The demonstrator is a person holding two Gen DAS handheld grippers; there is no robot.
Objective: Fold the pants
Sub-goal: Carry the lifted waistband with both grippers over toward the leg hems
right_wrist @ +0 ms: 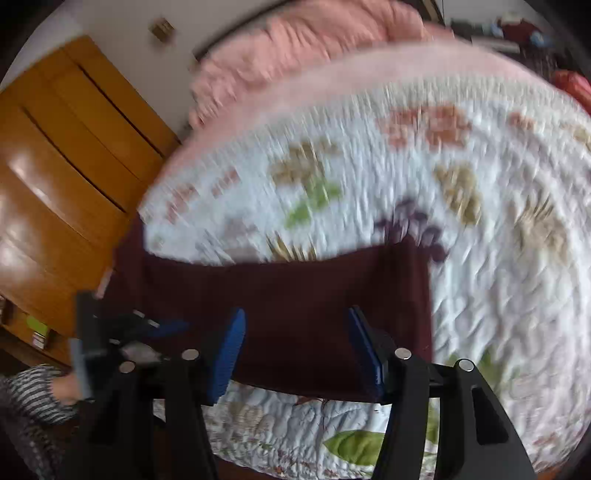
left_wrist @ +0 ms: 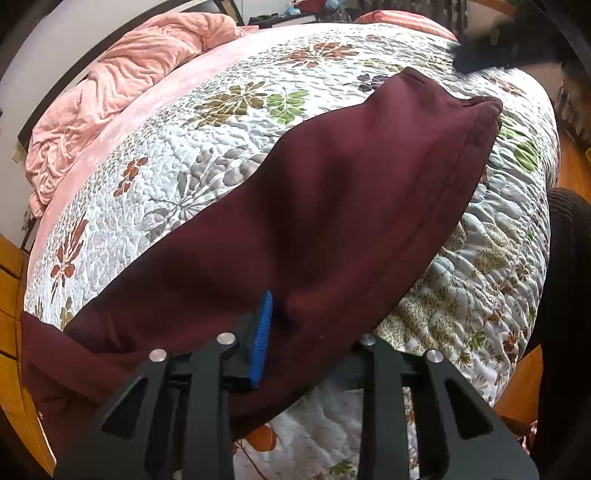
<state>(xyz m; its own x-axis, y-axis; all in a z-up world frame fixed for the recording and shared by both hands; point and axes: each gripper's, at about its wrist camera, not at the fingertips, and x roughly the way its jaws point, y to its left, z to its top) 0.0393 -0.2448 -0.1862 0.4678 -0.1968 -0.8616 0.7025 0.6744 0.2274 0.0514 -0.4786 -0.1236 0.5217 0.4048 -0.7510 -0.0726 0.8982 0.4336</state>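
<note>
Dark maroon pants (left_wrist: 332,206) lie stretched across the floral quilt (left_wrist: 184,166), one end at the far right, the other hanging over the bed's left edge. My left gripper (left_wrist: 291,332) sits at the pants' near edge; its left blue pad (left_wrist: 263,339) shows, the right finger is under the fabric, so it looks shut on the pants. In the blurred right wrist view the pants (right_wrist: 295,291) lie ahead. My right gripper (right_wrist: 295,350) is open, its blue pads (right_wrist: 231,354) apart above the cloth. The other gripper (right_wrist: 110,332) shows at left.
A crumpled pink blanket (left_wrist: 122,81) lies at the bed's far side. An orange wooden cabinet (right_wrist: 62,177) stands by the bed. A striped cushion (left_wrist: 402,20) lies at the far end. A dark-clothed person (left_wrist: 565,314) stands at the right.
</note>
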